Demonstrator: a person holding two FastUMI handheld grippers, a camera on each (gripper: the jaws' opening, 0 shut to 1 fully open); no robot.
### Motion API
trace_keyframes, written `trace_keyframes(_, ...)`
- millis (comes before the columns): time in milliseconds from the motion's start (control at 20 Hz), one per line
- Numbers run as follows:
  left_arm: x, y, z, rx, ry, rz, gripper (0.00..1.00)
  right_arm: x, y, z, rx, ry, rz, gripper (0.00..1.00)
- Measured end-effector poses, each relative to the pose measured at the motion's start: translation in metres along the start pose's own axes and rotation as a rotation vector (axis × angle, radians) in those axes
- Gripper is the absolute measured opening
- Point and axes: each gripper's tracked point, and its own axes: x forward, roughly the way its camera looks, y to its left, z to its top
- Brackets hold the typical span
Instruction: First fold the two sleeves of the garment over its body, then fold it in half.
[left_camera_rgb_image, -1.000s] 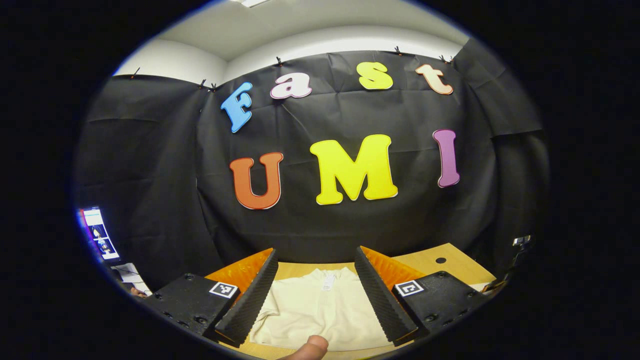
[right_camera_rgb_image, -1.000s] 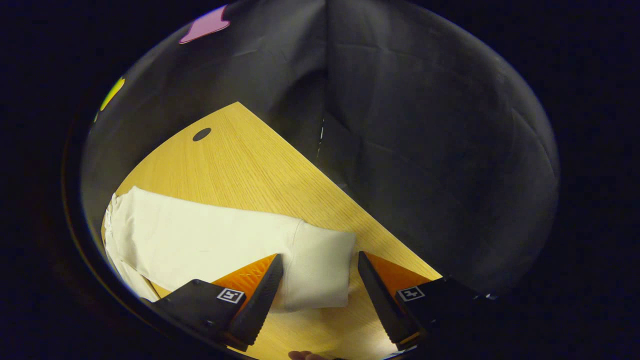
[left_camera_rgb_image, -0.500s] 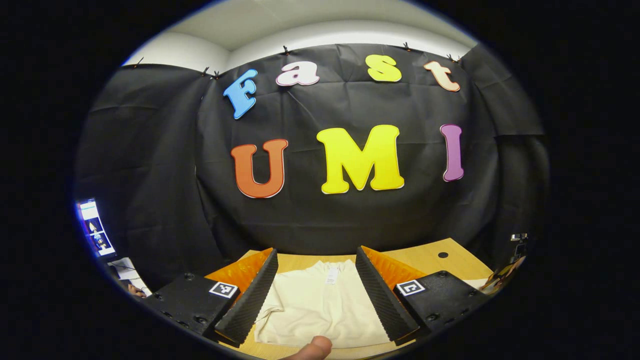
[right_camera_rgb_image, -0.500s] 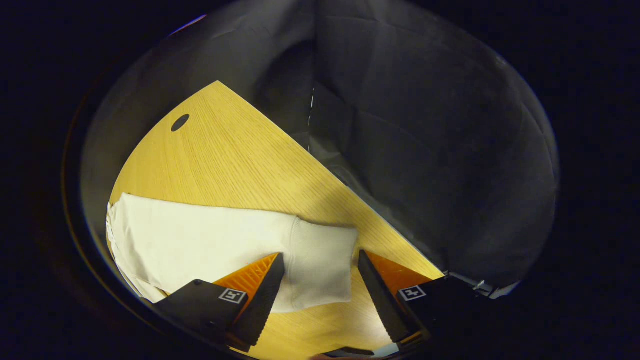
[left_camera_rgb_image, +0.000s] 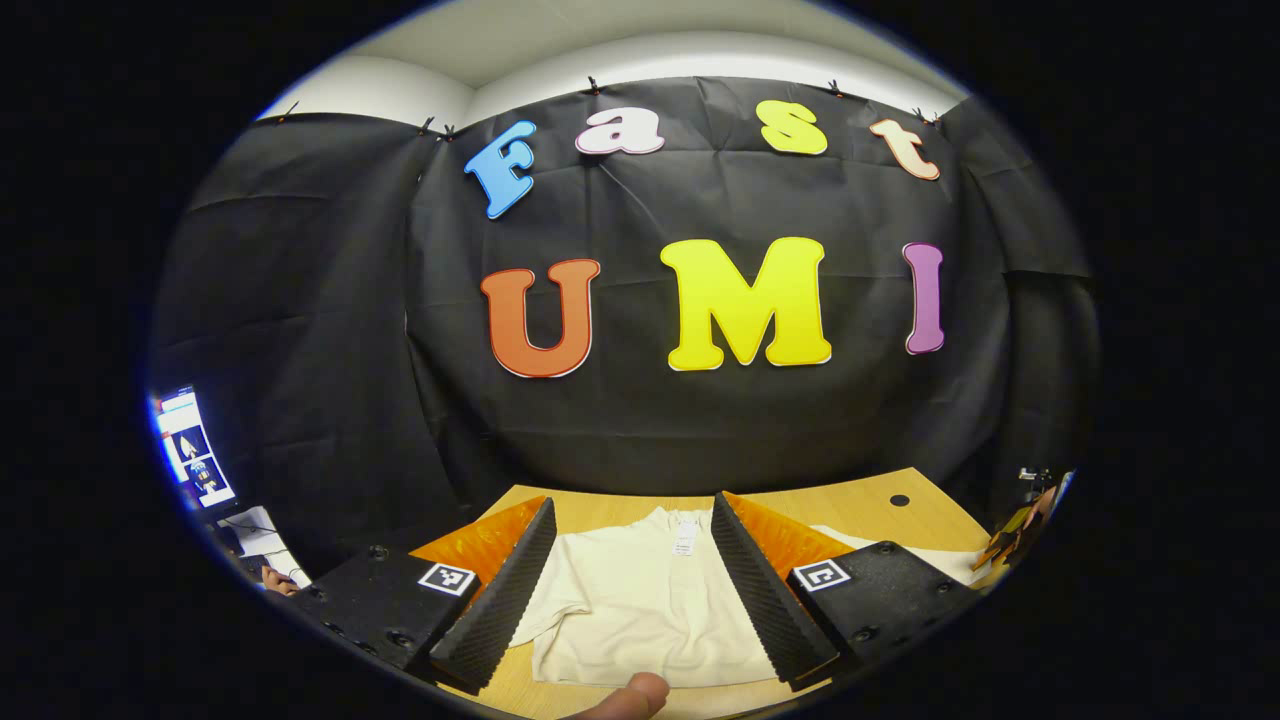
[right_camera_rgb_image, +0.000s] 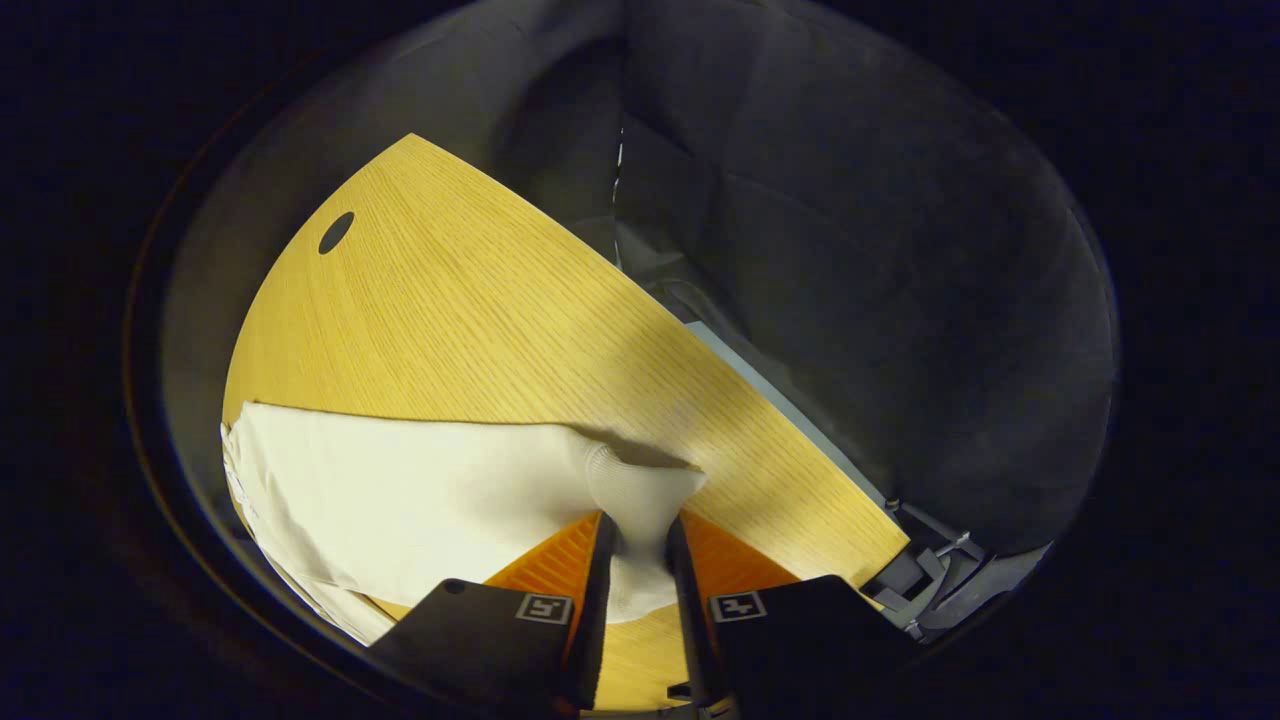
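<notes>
A cream long-sleeved garment (left_camera_rgb_image: 640, 600) lies flat on the wooden table (left_camera_rgb_image: 860, 505), collar and neck tag toward the far wall. In the left gripper view my left gripper (left_camera_rgb_image: 632, 590) hangs open above the garment's body, a finger on each side of it. A thumb tip (left_camera_rgb_image: 630, 695) shows at the bottom edge. In the right gripper view the garment's sleeve (right_camera_rgb_image: 400, 490) stretches across the table (right_camera_rgb_image: 470, 310), and my right gripper (right_camera_rgb_image: 638, 560) is shut on its ribbed cuff (right_camera_rgb_image: 640, 495), which bunches up between the fingers.
The black cloth wall stands close behind the table's far edge. A round cable hole (right_camera_rgb_image: 335, 232) sits near the far corner of the table. A lit screen (left_camera_rgb_image: 190, 450) is off to the left, beyond the table. The table's right edge drops off beside the cuff.
My right gripper has shut on the sleeve cuff, which was lying flat between open fingers before. My left gripper has drifted a little and stays open.
</notes>
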Motion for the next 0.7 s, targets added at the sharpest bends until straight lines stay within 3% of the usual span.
trace_keyframes(50, 0.001, 0.002, -0.001, 0.001, -0.002, -0.003, 0.99, 0.000, 0.004, -0.001, 0.004, 0.002, 0.006, 0.31)
trace_keyframes(100, 0.001, 0.003, 0.000, 0.006, -0.005, -0.004, 0.99, -0.002, 0.004, -0.001, 0.001, -0.001, -0.002, 0.18)
trace_keyframes(150, 0.002, 0.006, -0.001, 0.011, -0.005, -0.007, 0.99, 0.000, 0.003, -0.002, -0.002, -0.001, -0.010, 0.14)
trace_keyframes(250, 0.004, 0.008, -0.002, 0.018, -0.004, -0.012, 0.99, -0.004, 0.005, -0.003, -0.002, -0.006, -0.017, 0.14)
trace_keyframes(300, 0.006, 0.007, -0.003, 0.017, 0.000, -0.017, 0.99, -0.004, 0.006, -0.003, 0.003, -0.008, -0.021, 0.06)
trace_keyframes(700, 0.016, 0.019, -0.008, -0.031, -0.031, -0.053, 0.99, -0.059, 0.021, -0.001, -0.012, -0.100, 0.011, 0.06)
